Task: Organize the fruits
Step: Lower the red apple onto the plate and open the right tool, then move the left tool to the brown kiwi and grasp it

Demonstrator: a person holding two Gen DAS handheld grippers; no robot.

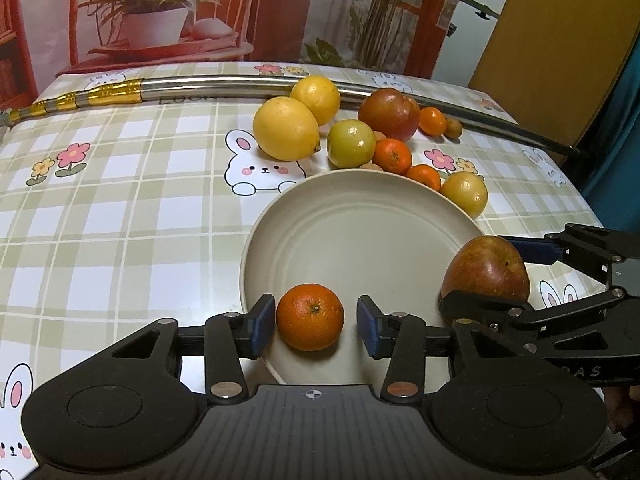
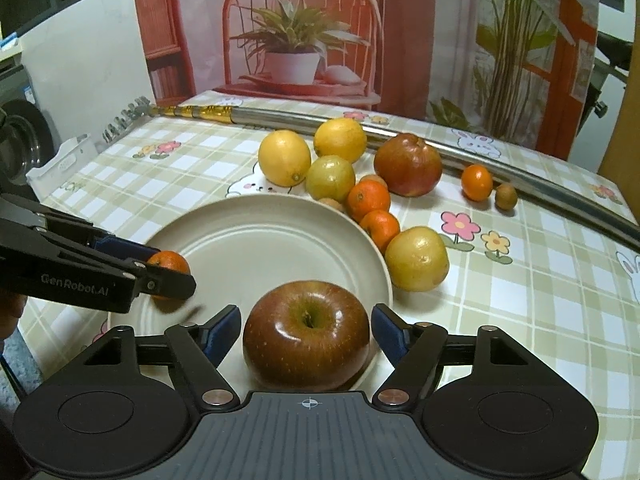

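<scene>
Nearest my left camera, the left gripper (image 1: 316,326) has its jaws spread around a mandarin (image 1: 310,317) that sits on the near edge of the cream plate (image 1: 352,216); I see a sliver of gap at the left pad and a clear gap at the right, so nothing is clamped. From my right camera, the right gripper (image 2: 306,334) stands open around a red apple (image 2: 306,334) resting on the plate's near rim; both blue pads (image 2: 224,330) sit just off its skin, so I read it as bracketed, not held. Beyond the plate's far right rim lie a yellow-green fruit (image 2: 416,259) and two small mandarins (image 2: 380,228) in a line, touching one another; further back a greenish fruit (image 2: 331,178), two lemons (image 2: 284,157) and a second red apple (image 2: 408,165) cluster together. A lone small mandarin (image 2: 477,182) and a tiny brown fruit (image 2: 506,196) lie to the right, near a long metal pole (image 2: 540,182) crossing the far side of the checked tablecloth (image 2: 540,300); behind it hangs a printed backdrop (image 2: 300,40) of a potted plant.
</scene>
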